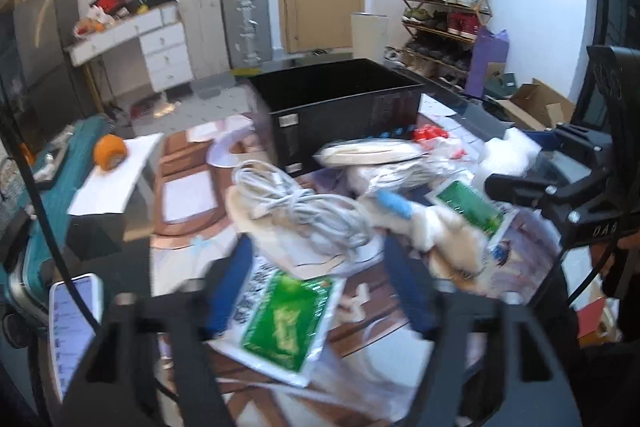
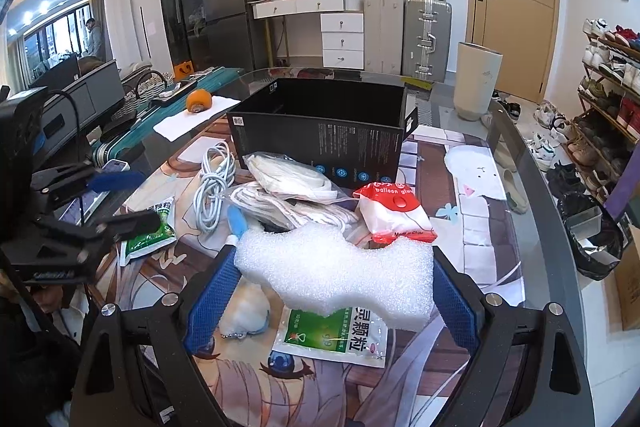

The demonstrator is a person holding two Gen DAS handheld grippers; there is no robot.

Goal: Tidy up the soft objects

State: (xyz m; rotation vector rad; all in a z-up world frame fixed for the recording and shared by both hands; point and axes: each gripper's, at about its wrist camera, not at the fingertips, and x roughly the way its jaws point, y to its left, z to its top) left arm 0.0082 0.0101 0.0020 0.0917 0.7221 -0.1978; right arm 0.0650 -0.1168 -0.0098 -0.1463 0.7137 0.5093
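My right gripper (image 2: 334, 277) is shut on a white foam block (image 2: 336, 273) and holds it above the table, in front of an open black box (image 2: 320, 143). The foam also shows in the left wrist view (image 1: 506, 153). My left gripper (image 1: 320, 279) is open and empty, just above a green sachet (image 1: 286, 323). Around it lie a coiled white cable (image 1: 300, 211), bagged white items (image 2: 292, 183), a red-and-white glue packet (image 2: 394, 213), a fluffy white toy (image 1: 444, 231) and a second green sachet (image 2: 338, 337).
The table has a printed mat under glass (image 2: 476, 227). An orange tape roll (image 2: 199, 101) sits on white paper at the far left. A phone (image 1: 74, 323) lies at the left edge. A shoe rack (image 2: 612, 95) and a black bin bag (image 2: 592, 243) stand to the right.
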